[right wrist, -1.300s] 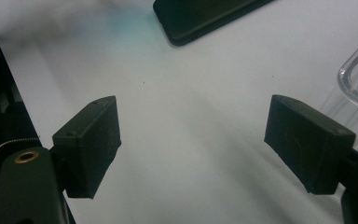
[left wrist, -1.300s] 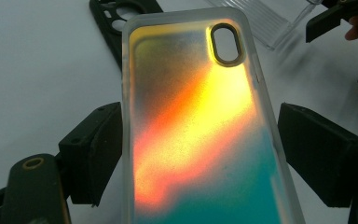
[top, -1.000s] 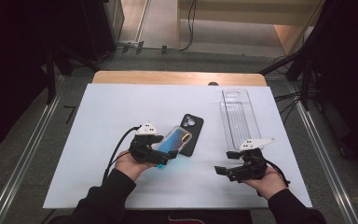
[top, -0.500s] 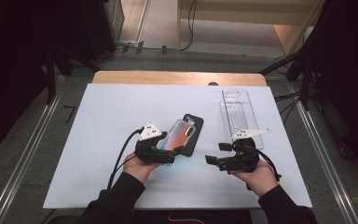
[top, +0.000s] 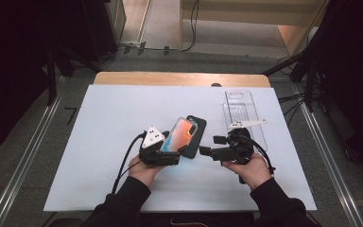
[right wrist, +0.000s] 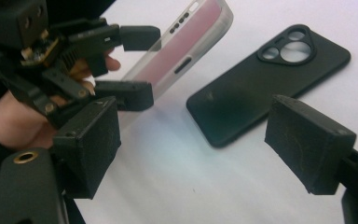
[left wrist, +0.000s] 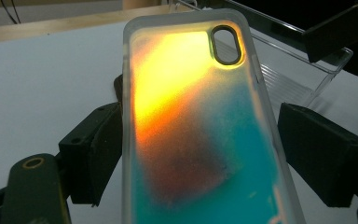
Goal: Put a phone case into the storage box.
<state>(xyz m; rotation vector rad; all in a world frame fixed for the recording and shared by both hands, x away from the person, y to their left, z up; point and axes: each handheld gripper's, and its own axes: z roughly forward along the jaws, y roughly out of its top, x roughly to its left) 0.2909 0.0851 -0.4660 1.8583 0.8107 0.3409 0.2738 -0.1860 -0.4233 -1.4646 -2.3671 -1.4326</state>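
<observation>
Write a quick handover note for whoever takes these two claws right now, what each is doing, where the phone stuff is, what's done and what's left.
Left claw: shut on the colourful phone case, lifted and tilted off the table.
Right claw: open, empty, pointing toward the black phone.
Black phone: flat, camera side up, beside the case.
Clear tray: far right.
Done: case picked up.
Left, probably: steady the phone and fit the case on.

You've got a frosted translucent phone case (left wrist: 205,126) glowing yellow, orange and teal (pinkish from its other side), a matte black case (right wrist: 261,88) beside it, a clear ribbed tray (top: 244,113), black jaws, all on your white counter (top: 104,123).
</observation>
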